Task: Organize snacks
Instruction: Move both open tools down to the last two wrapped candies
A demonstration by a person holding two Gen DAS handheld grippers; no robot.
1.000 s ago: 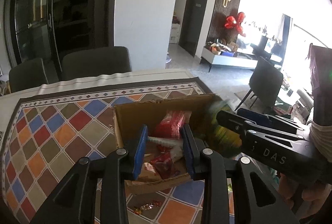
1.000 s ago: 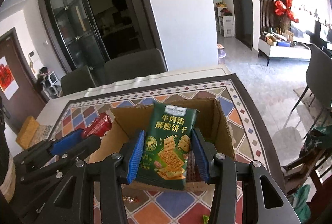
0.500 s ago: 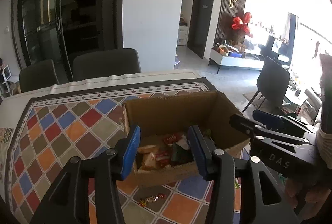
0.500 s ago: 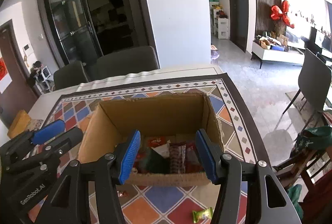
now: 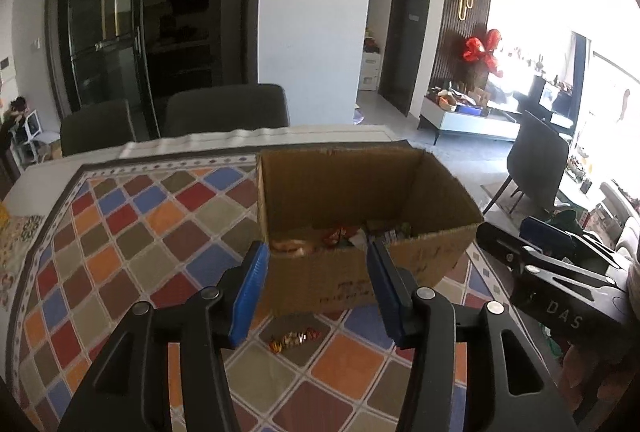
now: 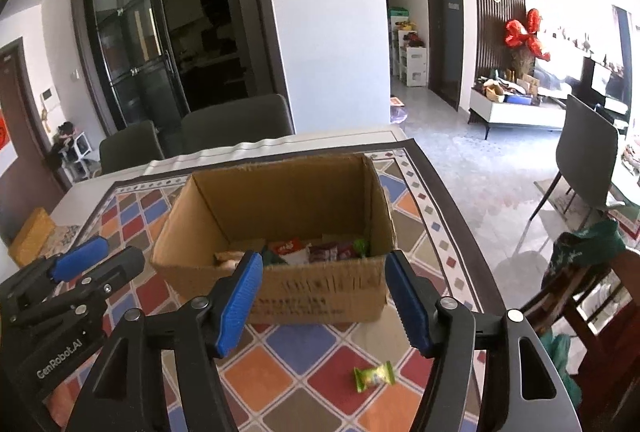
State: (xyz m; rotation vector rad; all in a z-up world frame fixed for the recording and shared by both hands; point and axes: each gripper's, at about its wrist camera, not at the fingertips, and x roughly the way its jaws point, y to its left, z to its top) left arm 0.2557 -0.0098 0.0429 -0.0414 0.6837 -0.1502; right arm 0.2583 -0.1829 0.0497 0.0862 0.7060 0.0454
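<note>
Both the left gripper [image 5: 316,286] and the right gripper [image 6: 324,298] have just been opening and stand empty, so the light, crinkly, slippery green candy [image 6: 374,376] near the tabletop's near edge is probably best pinched across its middle.

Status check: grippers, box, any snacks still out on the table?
Left gripper and right gripper open, empty, jaws just opened. Box upright, snacks inside. Two out on the cloth: green candy, red-gold candy. Nothing blocking.

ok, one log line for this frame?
left gripper: open, empty | right gripper: open, empty | cardboard box: holds snacks | green candy, red-gold candy: loose on tablecloth
</note>
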